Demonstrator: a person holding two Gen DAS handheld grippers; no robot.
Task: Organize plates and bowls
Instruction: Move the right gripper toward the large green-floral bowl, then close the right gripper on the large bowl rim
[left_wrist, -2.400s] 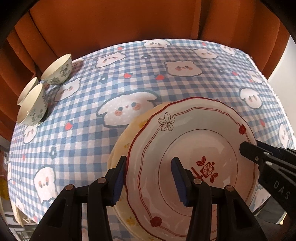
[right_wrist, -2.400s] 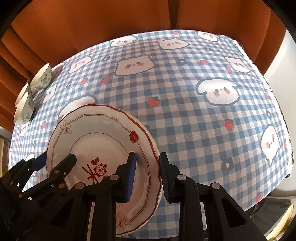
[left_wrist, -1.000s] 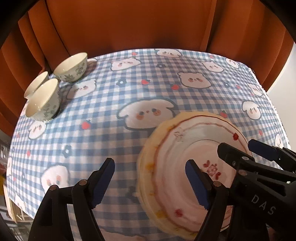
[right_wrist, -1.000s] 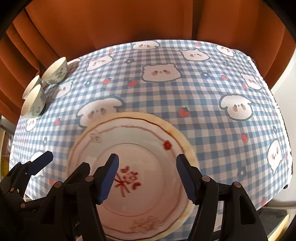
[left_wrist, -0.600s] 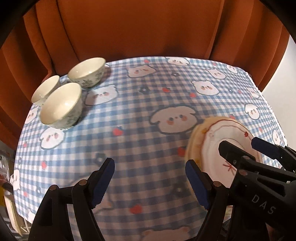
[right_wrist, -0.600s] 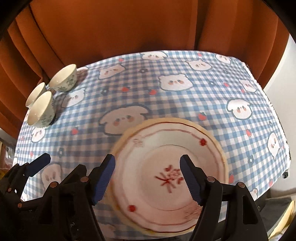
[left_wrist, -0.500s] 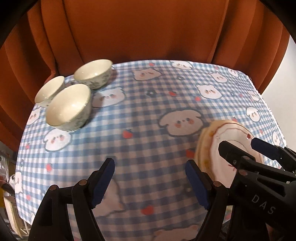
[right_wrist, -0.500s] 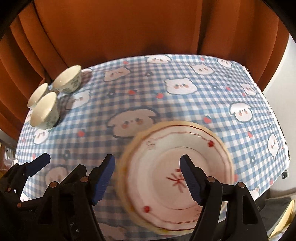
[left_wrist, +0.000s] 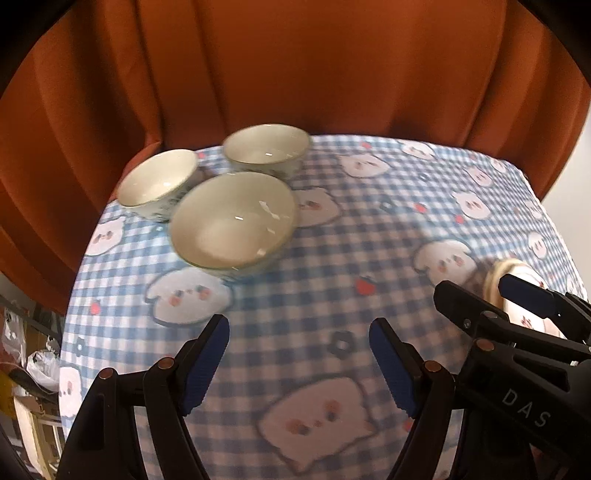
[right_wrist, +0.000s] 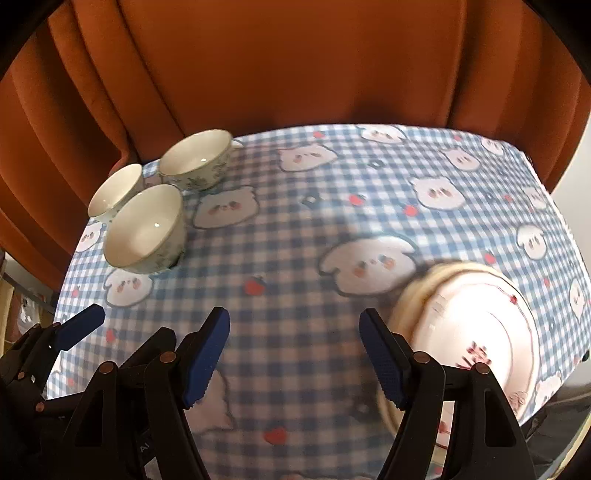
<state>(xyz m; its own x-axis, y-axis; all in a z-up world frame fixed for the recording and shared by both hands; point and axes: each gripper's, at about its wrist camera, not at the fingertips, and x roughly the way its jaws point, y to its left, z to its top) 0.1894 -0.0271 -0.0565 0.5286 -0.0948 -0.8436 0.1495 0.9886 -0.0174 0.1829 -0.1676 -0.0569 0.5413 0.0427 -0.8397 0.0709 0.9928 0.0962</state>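
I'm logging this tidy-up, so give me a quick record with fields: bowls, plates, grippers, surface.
bowls: three white bowls clustered at the table's far left corner, unstacked
plates: red-trimmed plate stacked on a yellow plate, near right edge
left gripper: open, empty
right gripper: open, empty
surface: blue checked tablecloth

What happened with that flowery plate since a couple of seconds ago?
Both grippers let go of the red-flowered plate, leaving it stacked on the yellow plate. The left gripper and right gripper, fingers now open and empty, swung left toward the three bowls. Bowls and plates stayed put.
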